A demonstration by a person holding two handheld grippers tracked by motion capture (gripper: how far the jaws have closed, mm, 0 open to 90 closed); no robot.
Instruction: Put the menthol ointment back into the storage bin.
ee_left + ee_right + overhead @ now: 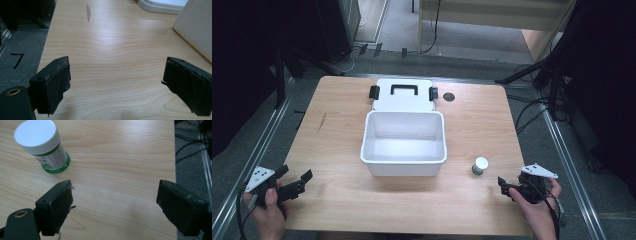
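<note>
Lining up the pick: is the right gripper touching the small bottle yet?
Apart. In the right gripper view, bare table lies between the open right gripper and the upright small bottle, which stands ahead, left of its jaws.

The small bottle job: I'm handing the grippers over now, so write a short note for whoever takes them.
Left gripper: open, holding nothing, low at the table's near left corner.
Right gripper: open, holding nothing, just short of the bottle.
Small white-capped bottle: upright on the table, right of the white box.
Box: lid open, nothing inside.
Done: nothing moved yet.
Left: probably grasp the bottle and put it in the box.
</note>
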